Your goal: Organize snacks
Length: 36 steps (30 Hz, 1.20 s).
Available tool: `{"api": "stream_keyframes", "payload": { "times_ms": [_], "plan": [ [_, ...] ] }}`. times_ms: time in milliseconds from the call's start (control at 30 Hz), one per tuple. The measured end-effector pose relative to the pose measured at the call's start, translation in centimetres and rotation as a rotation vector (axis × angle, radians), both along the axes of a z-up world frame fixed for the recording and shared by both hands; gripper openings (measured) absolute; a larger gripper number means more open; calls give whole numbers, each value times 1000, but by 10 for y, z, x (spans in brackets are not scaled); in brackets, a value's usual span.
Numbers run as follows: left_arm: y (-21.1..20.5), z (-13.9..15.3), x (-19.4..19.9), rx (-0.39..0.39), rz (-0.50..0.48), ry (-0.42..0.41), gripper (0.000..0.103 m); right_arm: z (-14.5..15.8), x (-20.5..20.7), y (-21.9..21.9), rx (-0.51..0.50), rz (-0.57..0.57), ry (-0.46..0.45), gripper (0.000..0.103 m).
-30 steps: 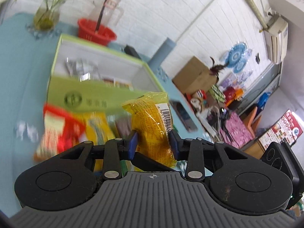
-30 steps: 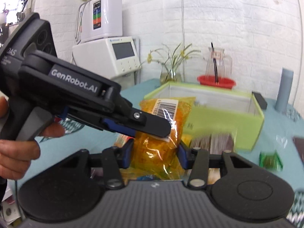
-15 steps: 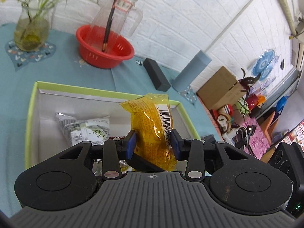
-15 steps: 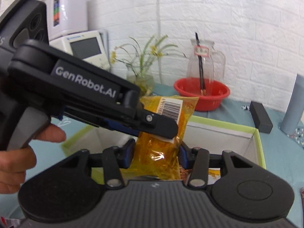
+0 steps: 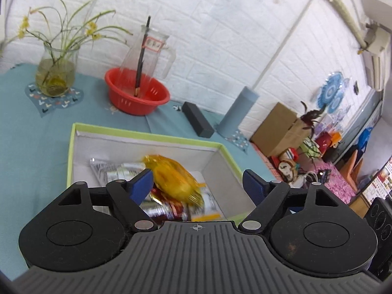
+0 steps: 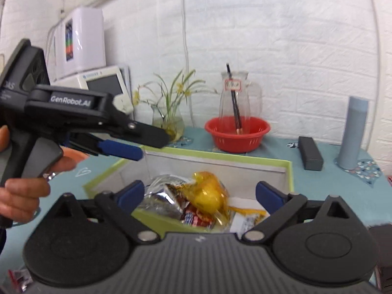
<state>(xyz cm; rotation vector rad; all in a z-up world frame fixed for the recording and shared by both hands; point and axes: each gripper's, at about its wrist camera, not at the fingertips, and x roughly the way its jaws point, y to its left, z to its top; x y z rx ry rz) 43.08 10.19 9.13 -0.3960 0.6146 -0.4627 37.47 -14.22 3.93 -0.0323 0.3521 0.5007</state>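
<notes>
- Yellow snack packet (image 5: 175,182), blurred, inside the green-rimmed box (image 5: 147,136); lying on or dropping onto the other wrappers, cannot tell which. Same packet near the box's middle in the right wrist view (image 6: 209,194).
- Beneath and beside it: silver packets (image 5: 107,171) toward 9 o'clock, a red-and-white wrapper (image 6: 196,216) toward 6 o'clock.
- Left gripper (image 5: 198,181) released, blue pads spread wide, gripping nothing; packet just beside the left-hand pad, contact unclear.
- Right gripper (image 6: 199,196) likewise spread open and empty, poised over the box's near wall.
- Left gripper body seen from the right wrist view at 9 o'clock, held by a hand (image 6: 22,191), its fingers reaching over the box's far-left corner.
- Outward on the teal tablecloth (image 5: 29,152): red basket (image 5: 137,95) with glass jug at 12 o'clock of the box, flower vase (image 5: 55,76) at 10 o'clock, black case (image 5: 197,120) and grey cylinder (image 5: 237,112) toward 2 o'clock.
- Progress, as judged: several snacks boxed, yellow one just delivered; any loose snacks left outside not visible here, so remaining work cannot be told.
</notes>
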Motion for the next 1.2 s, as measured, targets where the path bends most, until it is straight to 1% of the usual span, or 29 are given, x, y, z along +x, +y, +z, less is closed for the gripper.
{"api": "stream_keyframes", "payload": {
  "times_ms": [100,167,233,300,400,433,500,533,600,667,700,833,900,1000,1133,1200],
  "plan": [
    [-2,-7,-44,-1,-34,4,68,-10,-47,-11,-5,6,7,102],
    [-4,-19,-71,-3,-49,24,68,-22,-74,-14,-26,-3,34,102],
    [-7,-36,-100,-12,-59,61,67,-36,-94,-14,-33,3,89,102],
    [-8,-53,-128,-38,-64,109,64,-52,-113,-11,-39,21,141,102],
    [-17,-72,-156,-82,-137,180,60,-71,-138,-4,-81,42,177,102],
    [-23,-75,-162,-75,-153,186,60,-75,-143,-2,-85,43,183,102],
    [-36,-78,-166,-11,-171,177,60,-81,-151,0,-68,59,211,102],
    [-43,-80,-165,32,-187,171,60,-83,-155,1,-62,63,219,102],
    [-56,-87,-160,119,-185,184,59,-84,-163,1,-62,52,220,102],
    [-66,-90,-158,156,-197,184,60,-83,-171,-5,-42,31,216,102],
    [-70,-89,-158,157,-204,185,62,-83,-174,-9,-28,19,218,102],
    [-84,-91,-166,82,-271,210,63,-85,-177,-25,14,-22,243,102],
    [-93,-93,-171,75,-282,224,63,-87,-177,-29,11,-27,254,102],
    [-97,-90,-178,90,-267,221,63,-90,-181,-31,-13,-30,252,102],
    [-84,-84,-176,40,-236,227,64,-91,-188,-33,-15,-11,256,102],
    [-79,-85,-168,33,-220,239,64,-90,-192,-31,8,28,265,102]
  ]
}}
